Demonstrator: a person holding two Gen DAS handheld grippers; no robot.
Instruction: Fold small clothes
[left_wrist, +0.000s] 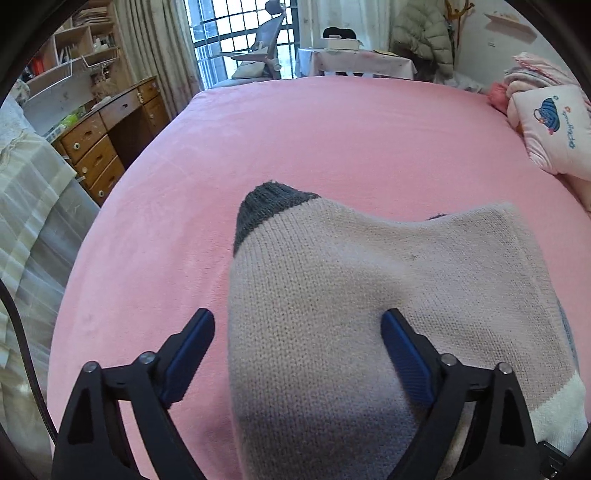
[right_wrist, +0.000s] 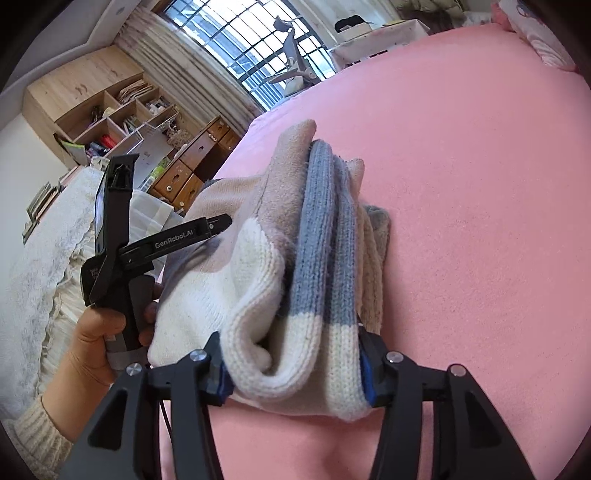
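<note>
A beige knit sock (left_wrist: 351, 295) with a dark grey toe and white cuff lies folded on the pink bed (left_wrist: 295, 140). My left gripper (left_wrist: 297, 332) is open, its jaws spread wide, one finger on the bed and one over the sock. In the right wrist view the sock bundle (right_wrist: 295, 266) shows beige, blue-grey and white layers. My right gripper (right_wrist: 291, 365) is shut on its white cuff end. The left gripper (right_wrist: 122, 236) shows there at the left, held in a hand beside the bundle.
A pink pillow (left_wrist: 554, 129) and folded bedding lie at the bed's far right. A wooden desk with drawers (left_wrist: 107, 147) and shelves stand left of the bed. A window, chair and small table are beyond the far edge.
</note>
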